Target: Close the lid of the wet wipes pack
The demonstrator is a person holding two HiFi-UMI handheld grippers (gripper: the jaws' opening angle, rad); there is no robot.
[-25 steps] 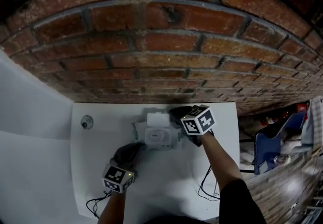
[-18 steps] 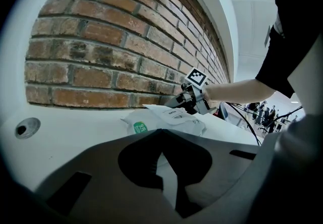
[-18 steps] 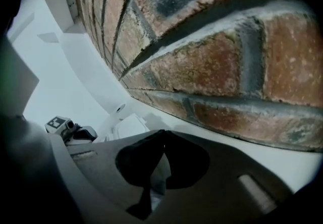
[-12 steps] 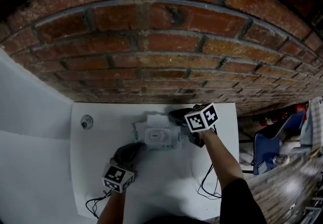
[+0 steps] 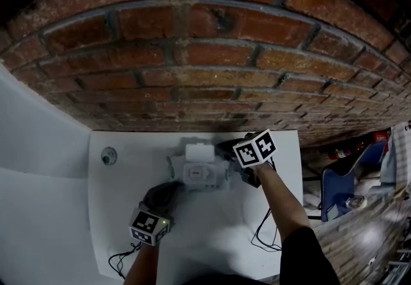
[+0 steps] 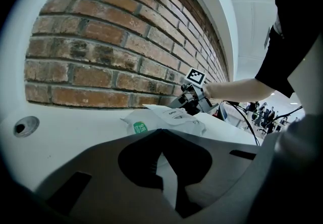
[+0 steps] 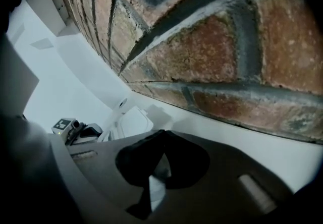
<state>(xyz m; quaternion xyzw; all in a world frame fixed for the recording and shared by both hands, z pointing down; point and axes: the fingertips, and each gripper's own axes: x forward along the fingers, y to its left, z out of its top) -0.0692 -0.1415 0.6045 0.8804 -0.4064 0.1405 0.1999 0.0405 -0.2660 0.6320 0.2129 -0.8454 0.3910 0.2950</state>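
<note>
Pack: I see the pack (image 5: 204, 173) flat on the white table (image 5: 122, 207), about mid-table, just in front of the brick wall (image 5: 205, 52) and between my 2 grippers.
Lid: the lid (image 5: 198, 151) is open, swung back to the wall side of the pack. In the right gripper view it (image 7: 132, 123) stands up as a white square panel.
Label: a green mark (image 6: 140, 127) shows on the pack end that faces the left gripper.
Left gripper: the left gripper (image 5: 172, 189) sits at the pack's near left corner. I cannot tell from the head view whether it touches the wrapper.
Left fingers: in its own view the left gripper (image 6: 161, 134) has its fingers pressed together at the tips with nothing between them. The pack (image 6: 169, 119) lies just beyond them.
Right gripper: the right gripper (image 5: 226, 147) is at the pack's far right side, close beside the lid, and its marker cube (image 5: 255, 149) faces up.
Right fingers: the right gripper (image 7: 162, 134) also has its fingers pressed together and holds nothing. The lid stands just past the tips, to their left.
Hole: 1 round hole (image 5: 109, 156) is in the table's far left corner, well apart from the pack.
Cables: dark cables (image 5: 263, 235) trail over the table's near right edge.
</note>
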